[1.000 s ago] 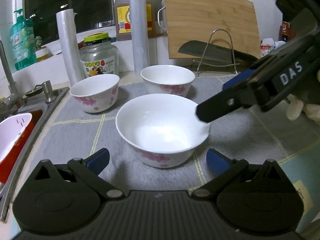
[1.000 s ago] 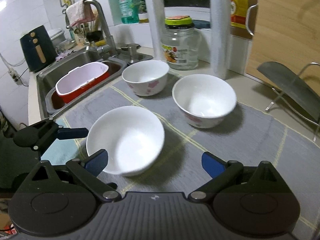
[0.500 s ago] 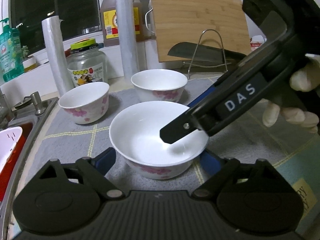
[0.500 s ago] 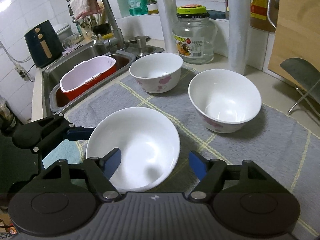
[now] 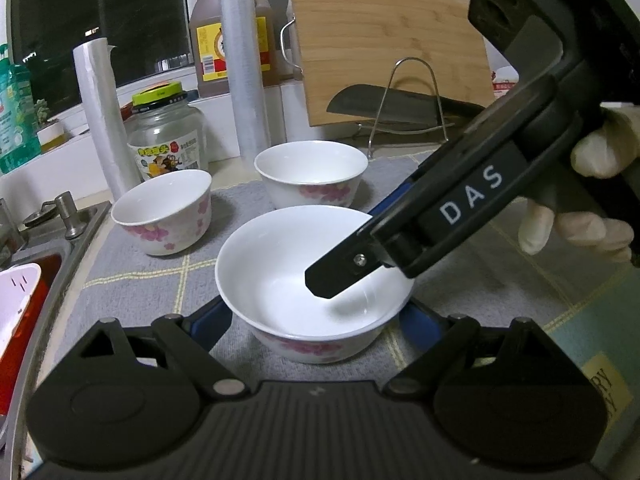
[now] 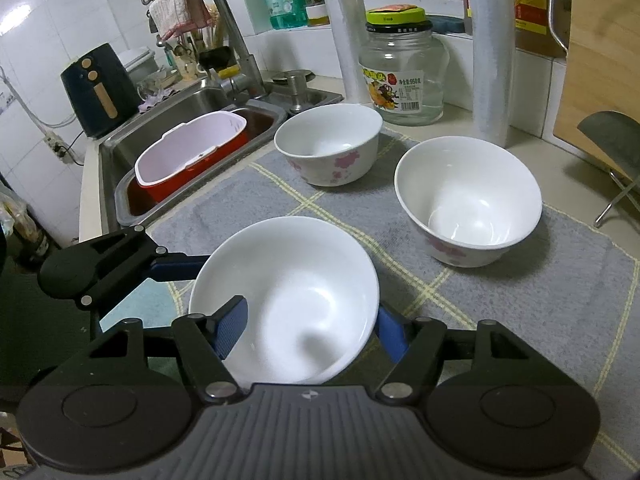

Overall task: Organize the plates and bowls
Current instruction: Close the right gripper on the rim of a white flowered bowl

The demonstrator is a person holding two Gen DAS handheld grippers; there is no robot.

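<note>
Gripping near bowl (image 5: 296,292) sides, left claw (image 5: 316,322), right claw (image 6: 308,330) closing across rim, seemingly touching.

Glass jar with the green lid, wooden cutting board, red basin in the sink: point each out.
Glass jar with the green lid (image 6: 404,76): right wrist view, on its glass body.
Wooden cutting board (image 5: 392,48): left wrist view, on its flat face.
Red basin in the sink (image 6: 160,190): right wrist view, on its red outer wall.

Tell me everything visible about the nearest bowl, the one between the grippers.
The nearest bowl is white and glossy, ceramic by its look, with pink flowers on the outer wall. It stands upright and empty on the grey mat. The left gripper spans it, blue pads at both sides. The right gripper straddles its rim, one finger inside, one outside, jaws closing.
</note>
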